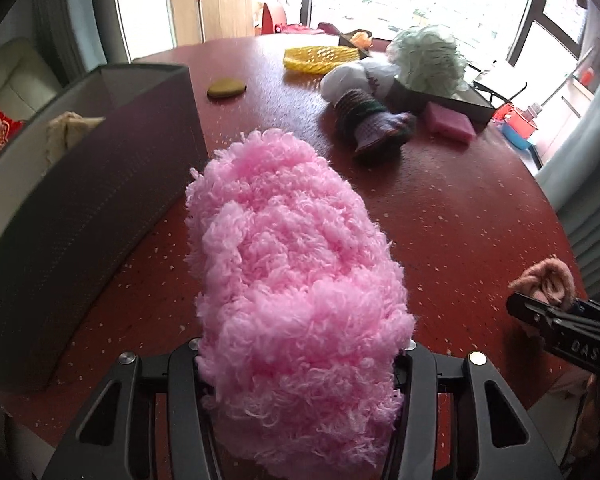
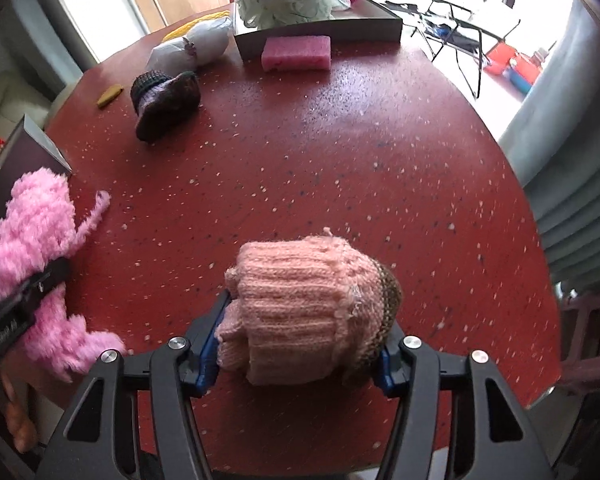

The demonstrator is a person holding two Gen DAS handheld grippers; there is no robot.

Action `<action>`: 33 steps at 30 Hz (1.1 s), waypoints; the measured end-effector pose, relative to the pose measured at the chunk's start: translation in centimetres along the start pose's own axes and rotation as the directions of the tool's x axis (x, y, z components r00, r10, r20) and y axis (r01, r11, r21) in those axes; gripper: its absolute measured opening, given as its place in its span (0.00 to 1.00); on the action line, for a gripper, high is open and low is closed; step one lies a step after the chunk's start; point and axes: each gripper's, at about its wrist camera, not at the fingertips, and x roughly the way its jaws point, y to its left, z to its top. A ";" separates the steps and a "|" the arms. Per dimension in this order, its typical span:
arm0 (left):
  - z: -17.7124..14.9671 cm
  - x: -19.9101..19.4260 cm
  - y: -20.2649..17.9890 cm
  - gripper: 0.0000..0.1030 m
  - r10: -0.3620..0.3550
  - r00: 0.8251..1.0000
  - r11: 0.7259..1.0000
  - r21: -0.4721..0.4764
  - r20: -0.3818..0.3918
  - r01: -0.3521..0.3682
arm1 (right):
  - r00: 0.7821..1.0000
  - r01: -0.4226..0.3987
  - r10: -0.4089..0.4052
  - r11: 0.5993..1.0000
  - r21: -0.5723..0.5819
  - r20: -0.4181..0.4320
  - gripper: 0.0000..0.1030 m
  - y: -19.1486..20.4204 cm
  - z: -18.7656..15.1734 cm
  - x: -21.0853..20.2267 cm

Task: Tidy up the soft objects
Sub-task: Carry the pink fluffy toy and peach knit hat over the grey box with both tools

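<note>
Pink fluffy yarn bundle (image 1: 296, 280) fills centre frame, pinched in left gripper (image 1: 298, 356) jaws, beside dark bin (image 1: 100, 184) at left. Peach knit piece (image 2: 312, 312) at lower centre, clamped by right gripper (image 2: 300, 360) above red table (image 2: 340, 160).

The pink fluffy yarn (image 1: 296, 292) hides the left gripper's fingers (image 1: 184, 364) almost wholly. The peach knitted piece (image 2: 304, 312) covers the right fingers' inner faces. The grey bin (image 1: 88, 208) runs off the frame's left edge.
</note>
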 end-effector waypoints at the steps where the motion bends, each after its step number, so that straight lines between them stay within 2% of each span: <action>1: -0.2 -0.4 0.0 0.49 -0.001 1.000 1.000 0.005 0.007 0.001 | 1.000 -0.006 0.006 1.000 0.009 -0.002 0.61 0.1 -0.1 0.0; 6: -0.5 -1.3 -0.3 0.49 -0.009 0.999 1.000 0.016 0.040 0.009 | 1.000 -0.018 0.018 1.000 0.014 0.002 0.61 1.2 -0.2 -0.6; 21: -2.3 -4.3 3.6 0.49 -0.016 0.994 0.999 -0.035 0.111 0.020 | 0.999 -0.020 0.022 0.997 -0.072 0.026 0.62 7.3 -0.6 -2.4; 33: -3.7 -5.2 6.8 0.49 -0.001 0.993 0.996 -0.085 0.119 0.011 | 0.999 -0.044 0.046 0.990 -0.135 0.012 0.62 12.3 -1.5 -2.1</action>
